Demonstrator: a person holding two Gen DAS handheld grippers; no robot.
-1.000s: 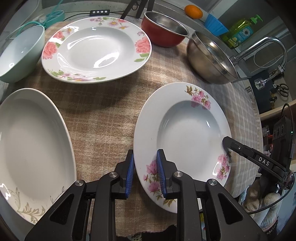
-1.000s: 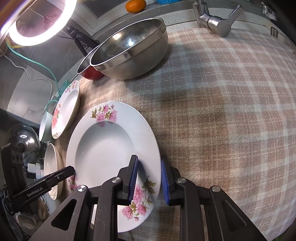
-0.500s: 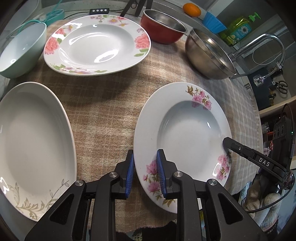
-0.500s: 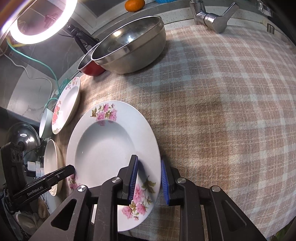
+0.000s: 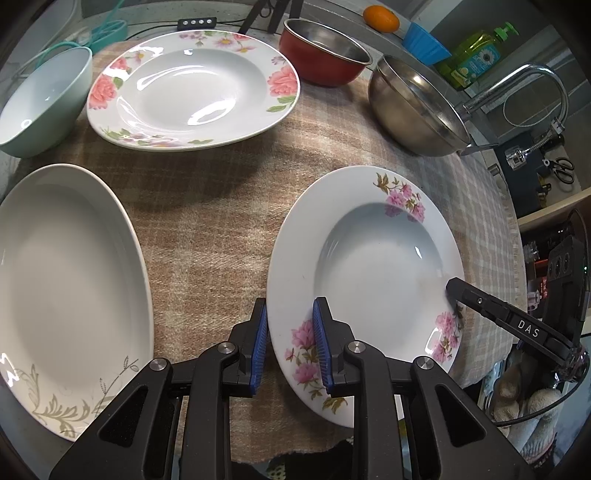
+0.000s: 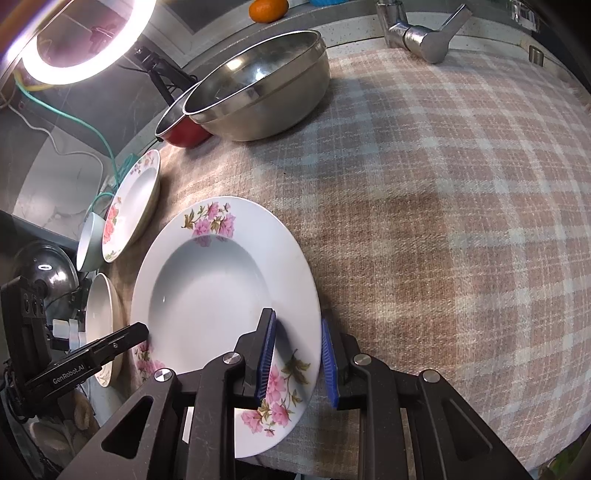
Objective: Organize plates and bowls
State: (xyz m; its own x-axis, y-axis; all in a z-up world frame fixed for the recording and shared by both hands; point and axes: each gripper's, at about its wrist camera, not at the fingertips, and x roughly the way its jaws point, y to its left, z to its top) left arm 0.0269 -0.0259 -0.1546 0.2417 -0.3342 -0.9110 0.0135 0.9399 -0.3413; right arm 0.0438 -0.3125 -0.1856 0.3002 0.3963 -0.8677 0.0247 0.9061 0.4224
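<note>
A white deep plate with pink flowers (image 5: 373,266) lies near the front edge of the checked cloth; it also shows in the right wrist view (image 6: 218,295). My left gripper (image 5: 289,345) is shut on its left rim, one blue pad above and one below. My right gripper (image 6: 298,360) is shut on its opposite rim; its finger shows in the left wrist view (image 5: 491,308). A rose-patterned plate (image 5: 192,88) sits at the back, a plain white plate (image 5: 62,273) at the left, and a mint bowl (image 5: 40,99) at the back left.
A red bowl (image 5: 321,55) and a large steel bowl (image 5: 413,107) stand at the back, near a tap (image 5: 517,85). A soap bottle (image 5: 476,55), blue cup (image 5: 424,44) and orange (image 5: 380,18) sit on the ledge. A ring light (image 6: 74,40) glows at the back left.
Both grippers stay clamped on the pink-flower plate. The view has shifted slightly toward the back plates; the plate seems lifted a little off the cloth.
</note>
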